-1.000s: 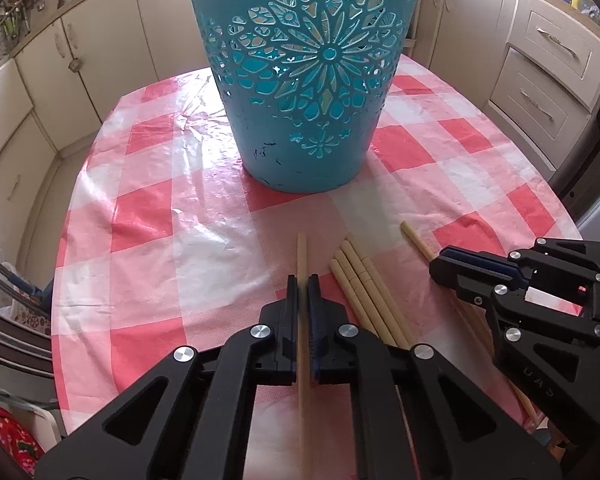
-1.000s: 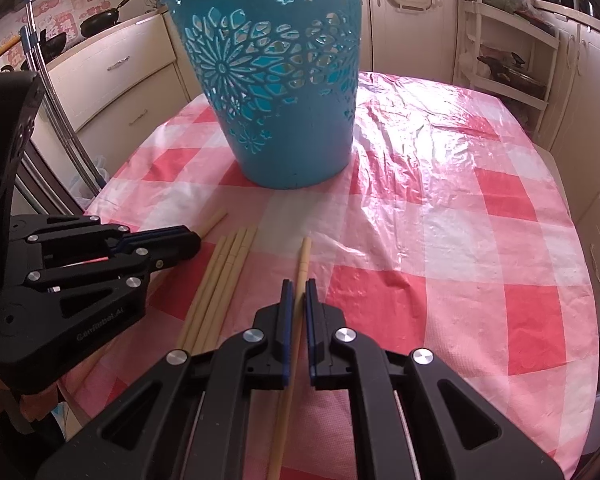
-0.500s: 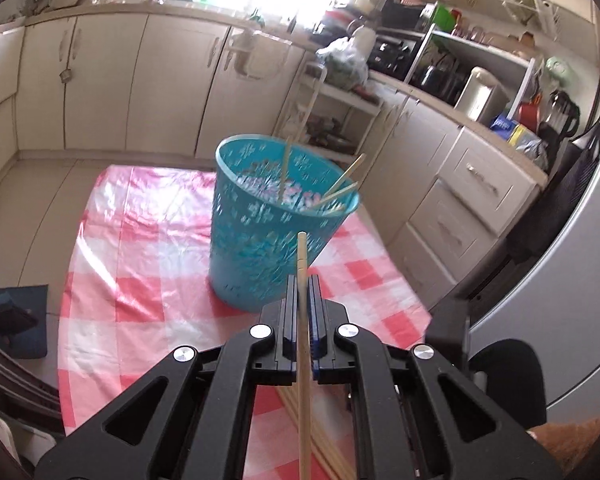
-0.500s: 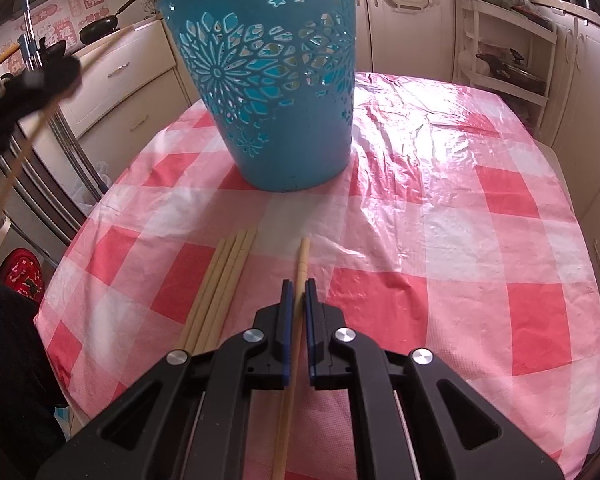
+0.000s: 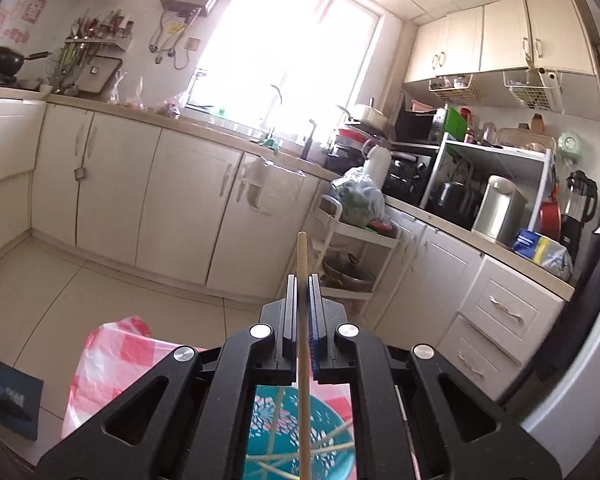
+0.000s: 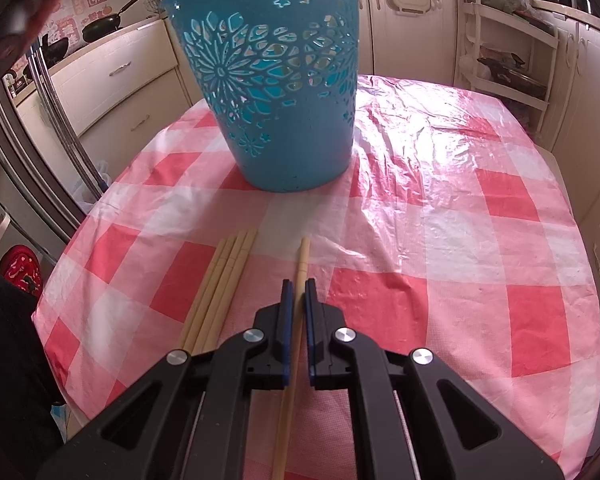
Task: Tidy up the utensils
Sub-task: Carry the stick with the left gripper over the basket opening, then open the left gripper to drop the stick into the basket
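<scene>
My left gripper (image 5: 301,280) is shut on a wooden chopstick (image 5: 302,256), held high and nearly level above the teal cut-out basket (image 5: 332,424), whose open top with several chopsticks inside shows below its frame. In the right wrist view the same basket (image 6: 276,92) stands on the red-and-white checked tablecloth (image 6: 440,220). My right gripper (image 6: 296,286) is shut on another chopstick (image 6: 302,258) that lies on the cloth in front of the basket. Several loose chopsticks (image 6: 224,280) lie together just left of it.
Cream kitchen cabinets and a cluttered counter (image 5: 460,224) ring the table. A white trolley shelf (image 5: 352,240) stands beyond its far end. Part of a hand and the left tool (image 6: 16,12) fills the upper left corner of the right wrist view.
My left gripper lifted its chopstick off the cloth and rose above the basket, tilting up toward level. The right gripper stayed still on its chopstick.
</scene>
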The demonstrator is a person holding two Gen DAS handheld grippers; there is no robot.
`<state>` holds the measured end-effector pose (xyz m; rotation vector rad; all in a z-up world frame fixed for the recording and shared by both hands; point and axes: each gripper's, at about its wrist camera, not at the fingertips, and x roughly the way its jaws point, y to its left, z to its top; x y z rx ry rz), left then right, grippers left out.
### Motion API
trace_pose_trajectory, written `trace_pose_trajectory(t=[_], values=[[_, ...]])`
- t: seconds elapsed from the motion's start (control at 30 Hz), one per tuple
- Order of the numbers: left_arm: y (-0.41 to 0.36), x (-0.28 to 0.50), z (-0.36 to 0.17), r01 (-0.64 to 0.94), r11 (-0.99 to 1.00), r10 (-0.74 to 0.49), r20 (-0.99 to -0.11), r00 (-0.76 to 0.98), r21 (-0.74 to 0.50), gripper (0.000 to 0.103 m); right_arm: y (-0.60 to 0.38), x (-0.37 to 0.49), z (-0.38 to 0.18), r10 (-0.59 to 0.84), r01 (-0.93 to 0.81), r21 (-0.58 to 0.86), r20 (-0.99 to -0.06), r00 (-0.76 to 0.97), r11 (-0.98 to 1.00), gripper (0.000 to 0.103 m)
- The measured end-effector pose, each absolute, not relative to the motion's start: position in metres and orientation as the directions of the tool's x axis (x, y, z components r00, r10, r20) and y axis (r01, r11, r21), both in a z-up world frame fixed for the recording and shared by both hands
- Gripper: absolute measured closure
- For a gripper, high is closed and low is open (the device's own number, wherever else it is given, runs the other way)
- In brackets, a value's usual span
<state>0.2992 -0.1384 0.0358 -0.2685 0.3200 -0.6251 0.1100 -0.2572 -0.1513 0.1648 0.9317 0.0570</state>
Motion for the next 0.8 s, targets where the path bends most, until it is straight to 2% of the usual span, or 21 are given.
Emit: trace_pose_trajectory(t=[0.2, 0.37, 0.8], values=[[-0.148, 0.324, 0.015, 0.447, 0.822, -0.536, -0.216, 0.816, -0.353, 0.098, -0.255, 0.111, -0.151, 0.113, 0.018, 0.154, -0.793, 0.598, 0.988, 0.097], [-0.149, 0.323, -0.001, 0.433, 0.833, -0.523, -0.238, 0.818, -0.343, 0.098, -0.253, 0.111, -0.151, 0.105, 0.014, 0.141, -0.793, 0.6, 0.99, 0.097], [-0.137, 0.302, -0.039, 0.433, 0.853, -0.518, -0.361, 0.776, -0.292, 0.097, -0.248, 0.109, -0.152, 0.082, 0.008, 0.109, -0.789, 0.608, 0.994, 0.097]])
